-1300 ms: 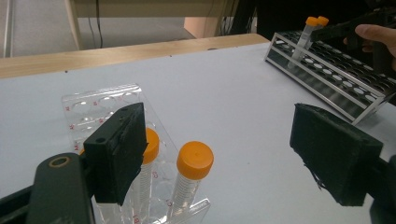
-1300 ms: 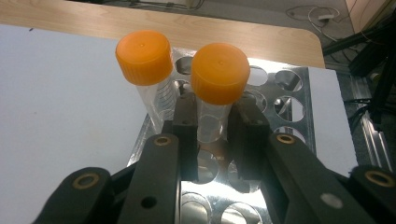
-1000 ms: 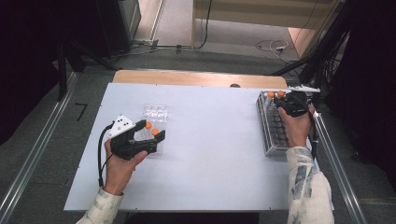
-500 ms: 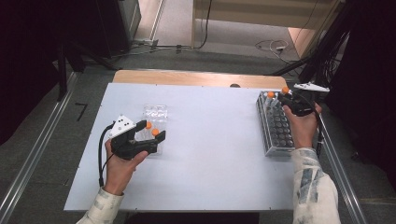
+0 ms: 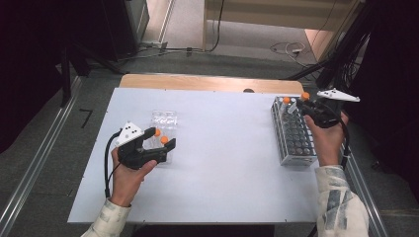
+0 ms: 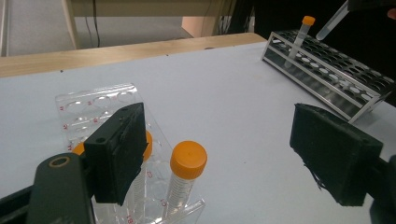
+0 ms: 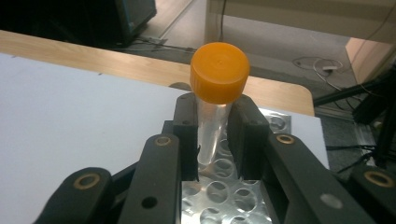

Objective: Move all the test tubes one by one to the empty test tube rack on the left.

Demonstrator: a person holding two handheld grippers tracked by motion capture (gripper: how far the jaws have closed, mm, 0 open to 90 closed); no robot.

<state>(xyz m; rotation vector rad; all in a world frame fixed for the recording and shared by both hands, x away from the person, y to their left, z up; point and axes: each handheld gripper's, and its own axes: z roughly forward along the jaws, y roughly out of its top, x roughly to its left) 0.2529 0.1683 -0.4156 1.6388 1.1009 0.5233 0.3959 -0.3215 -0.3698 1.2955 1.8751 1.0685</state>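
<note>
Right tongs (image 7: pixel 212 154) risen, orange-capped tube (image 7: pixel 215 95) clamped between, above rack (image 5: pixel 291 136)

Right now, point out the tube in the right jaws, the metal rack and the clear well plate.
tube (image 7: pixel 218 70), right gripper view, orange cap.
metal rack (image 5: pixel 295 136), high view, holed top.
clear well plate (image 6: pixel 95 103), left gripper view, far wells.

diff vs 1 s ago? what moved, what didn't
The right gripper, shut on an orange-capped tube, has lifted up and away from the metal rack; the tube now hangs clear above the rack's holes. Unchanged: the left gripper stays open by the two capped tubes in the clear tray, and one tube remains standing in the rack.
</note>
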